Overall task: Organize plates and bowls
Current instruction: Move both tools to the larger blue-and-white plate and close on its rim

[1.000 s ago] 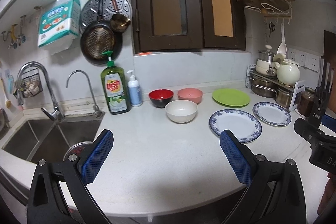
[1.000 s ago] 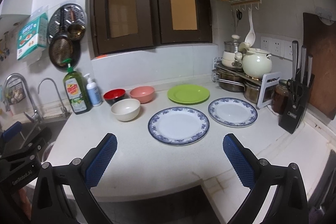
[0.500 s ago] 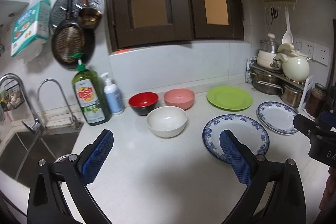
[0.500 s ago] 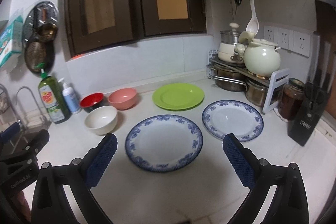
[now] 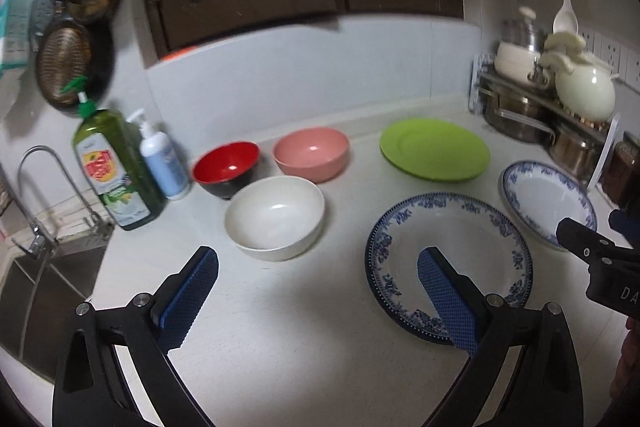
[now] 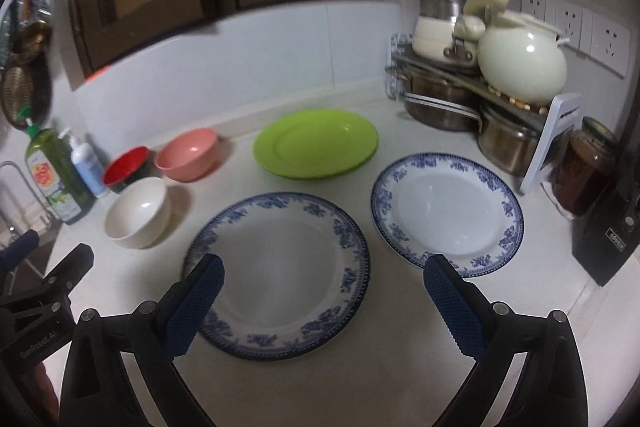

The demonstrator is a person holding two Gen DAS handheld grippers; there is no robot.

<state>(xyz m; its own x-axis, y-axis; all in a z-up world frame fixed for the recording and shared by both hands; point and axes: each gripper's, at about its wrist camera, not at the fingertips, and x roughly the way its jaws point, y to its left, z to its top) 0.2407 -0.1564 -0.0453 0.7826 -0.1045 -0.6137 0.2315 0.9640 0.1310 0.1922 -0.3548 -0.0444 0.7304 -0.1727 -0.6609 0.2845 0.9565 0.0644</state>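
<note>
— Where do your grippers stand?

— Your left gripper (image 5: 318, 269) and right gripper (image 6: 323, 277) both hang over the white tabletop (image 6: 380, 347), jaws spread wide, holding nothing.

— And the dishes?

— From your right camera: large blue-rimmed plate (image 6: 280, 267) dead ahead, smaller blue-rimmed plate (image 6: 446, 211) at 2 o'clock, green plate (image 6: 316, 143) at 12. White bowl (image 6: 138, 213), pink bowl (image 6: 188, 155) and red bowl (image 6: 126, 163) cluster at 10 o'clock.
</note>
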